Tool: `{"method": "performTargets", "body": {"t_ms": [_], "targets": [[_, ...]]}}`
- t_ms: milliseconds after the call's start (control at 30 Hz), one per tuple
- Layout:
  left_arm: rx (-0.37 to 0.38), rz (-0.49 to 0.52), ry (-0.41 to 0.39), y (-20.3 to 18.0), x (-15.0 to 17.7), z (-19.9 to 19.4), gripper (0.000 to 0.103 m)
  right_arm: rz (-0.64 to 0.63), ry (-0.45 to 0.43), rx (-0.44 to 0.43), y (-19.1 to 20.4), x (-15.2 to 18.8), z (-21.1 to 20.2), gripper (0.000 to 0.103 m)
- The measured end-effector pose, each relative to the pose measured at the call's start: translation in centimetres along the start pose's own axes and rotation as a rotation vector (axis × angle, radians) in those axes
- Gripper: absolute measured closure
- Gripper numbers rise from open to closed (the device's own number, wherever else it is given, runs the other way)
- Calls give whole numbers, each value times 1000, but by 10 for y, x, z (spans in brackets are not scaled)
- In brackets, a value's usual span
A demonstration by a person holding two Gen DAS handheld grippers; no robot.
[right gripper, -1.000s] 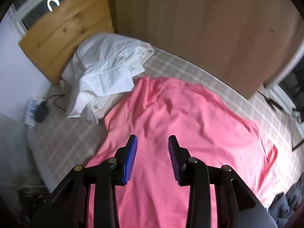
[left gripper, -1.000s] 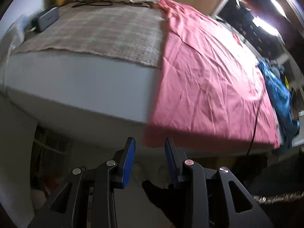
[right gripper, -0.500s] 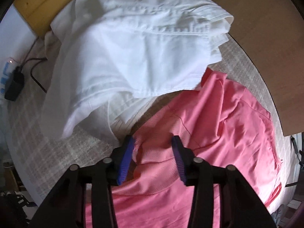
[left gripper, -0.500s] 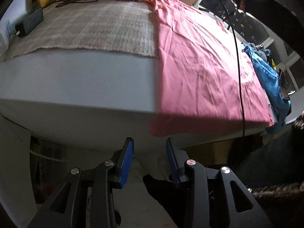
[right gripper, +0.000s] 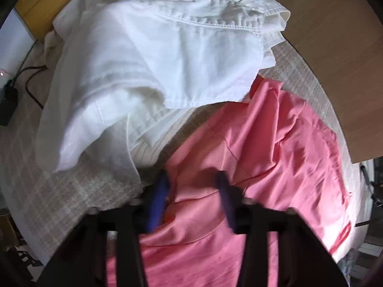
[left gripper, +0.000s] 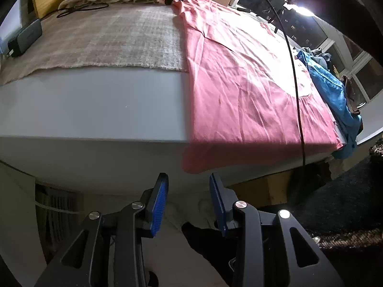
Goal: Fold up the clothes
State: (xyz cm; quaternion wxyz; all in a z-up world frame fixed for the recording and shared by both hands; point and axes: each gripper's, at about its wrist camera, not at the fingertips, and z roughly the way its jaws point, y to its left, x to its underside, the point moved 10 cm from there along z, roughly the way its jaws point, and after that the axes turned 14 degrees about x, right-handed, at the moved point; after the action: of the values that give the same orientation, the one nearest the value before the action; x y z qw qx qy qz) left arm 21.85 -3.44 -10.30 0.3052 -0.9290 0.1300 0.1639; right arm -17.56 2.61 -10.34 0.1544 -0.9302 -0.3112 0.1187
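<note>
Pink shirt (left gripper: 241, 79) spread flat across the bed (left gripper: 95, 100), wrinkled, its bottom hem drooping over the near edge, its collar end bunched up beside a rumpled white garment (right gripper: 153, 67) heaped at the headboard

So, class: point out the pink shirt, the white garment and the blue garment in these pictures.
pink shirt (left gripper: 251, 91): left wrist view, middle of its spread body.
white garment (right gripper: 148, 55): right wrist view, its top layer.
blue garment (left gripper: 332, 91): left wrist view, its crumpled middle at the bed's far side.
</note>
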Motion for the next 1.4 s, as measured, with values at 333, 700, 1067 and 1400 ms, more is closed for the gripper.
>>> {"method": "performTargets", "body": {"t_ms": [333,700,1067,1400], "targets": [[51,9,-42,-5,-10,22,71,30,-68,-26,-5,5,-21,97],[15,16,-138,-38,-14,-10,102,202,-178,-119,-58,27,-47,98],[-28,247,-90,-152,-27,-18,102,433,-311,-158,-160,72,-65,98],[18,223,120,-192,10,79,99,442,-93,-52,-195,155,25,87]]}}
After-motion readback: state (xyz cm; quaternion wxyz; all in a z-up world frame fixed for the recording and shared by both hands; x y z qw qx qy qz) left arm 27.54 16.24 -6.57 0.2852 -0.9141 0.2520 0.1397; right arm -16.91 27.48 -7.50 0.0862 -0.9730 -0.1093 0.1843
